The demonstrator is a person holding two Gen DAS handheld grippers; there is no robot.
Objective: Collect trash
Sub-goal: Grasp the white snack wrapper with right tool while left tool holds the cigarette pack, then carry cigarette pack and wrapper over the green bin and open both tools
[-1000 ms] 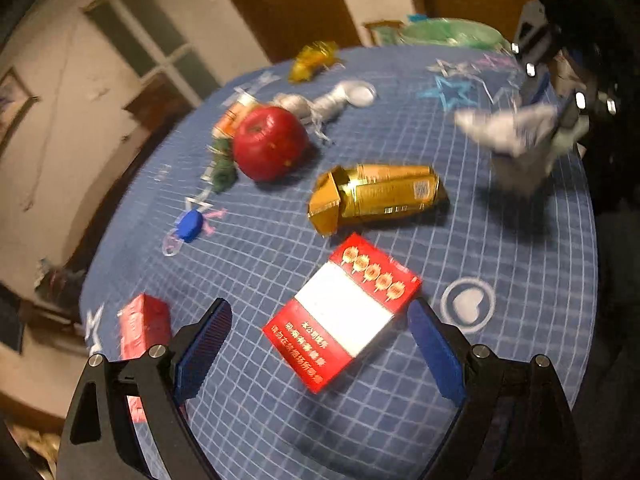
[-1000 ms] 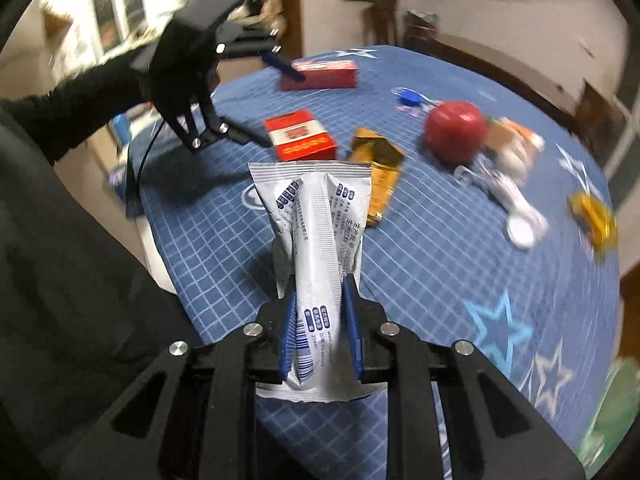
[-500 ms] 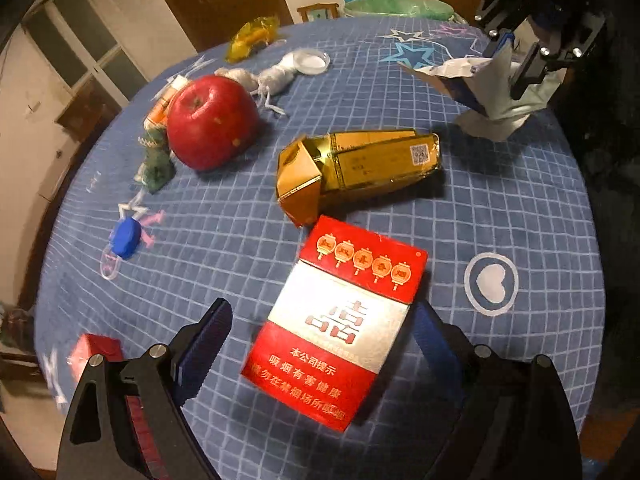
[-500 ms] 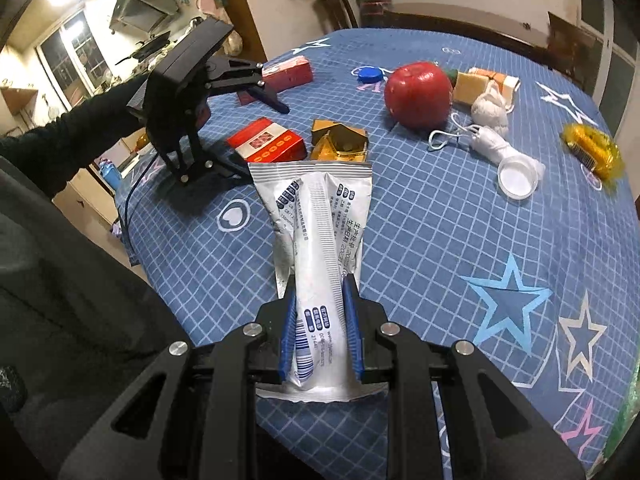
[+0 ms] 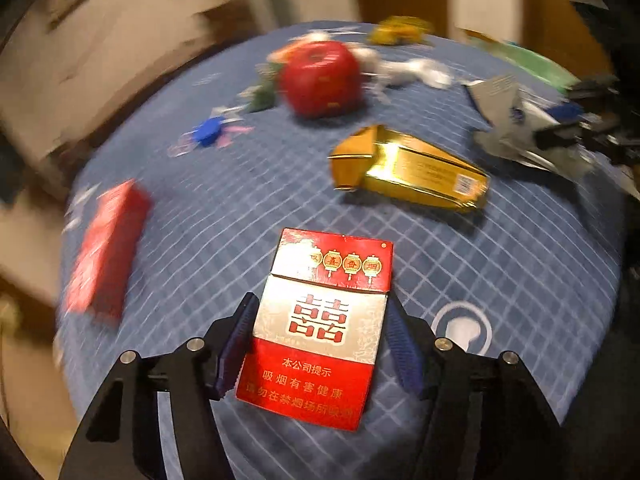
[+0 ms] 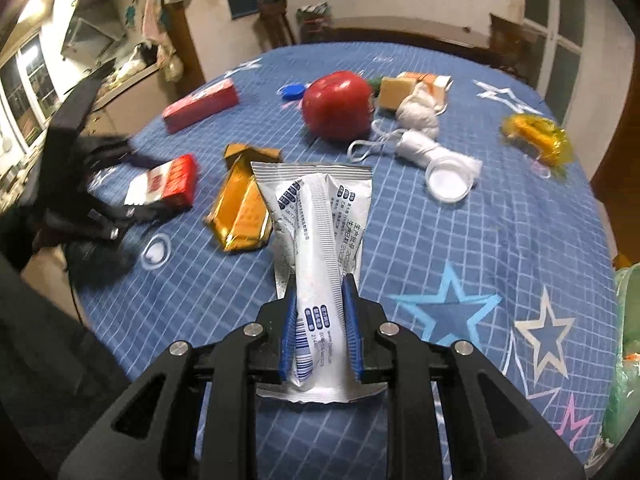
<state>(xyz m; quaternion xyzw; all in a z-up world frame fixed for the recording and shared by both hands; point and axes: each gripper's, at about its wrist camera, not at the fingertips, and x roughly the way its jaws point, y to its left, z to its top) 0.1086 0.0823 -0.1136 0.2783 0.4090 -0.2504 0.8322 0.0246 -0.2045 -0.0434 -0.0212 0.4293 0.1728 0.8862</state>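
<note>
My left gripper (image 5: 320,348) is open, its blue pads on either side of a red and white cigarette pack (image 5: 320,328) that lies flat on the blue checked tablecloth (image 5: 224,216). The same pack (image 6: 164,184) and the left gripper (image 6: 120,188) show at the left of the right wrist view. My right gripper (image 6: 320,332) is shut on a white and grey foil wrapper (image 6: 320,232), held up above the table. That wrapper (image 5: 508,120) shows blurred at the far right of the left wrist view.
A crushed gold carton (image 5: 408,168) lies beyond the pack. A red apple (image 6: 338,106), blue bottle cap (image 6: 292,90), red box (image 6: 200,106), white wad and lid (image 6: 448,178), yellow wrapper (image 6: 536,134) and orange packet (image 6: 412,84) are scattered behind. A green bag (image 6: 624,344) is at the right edge.
My left gripper has moved down and forward so the cigarette pack now lies between its pads, which have narrowed. The right gripper holds the wrapper as before, shifted slightly.
</note>
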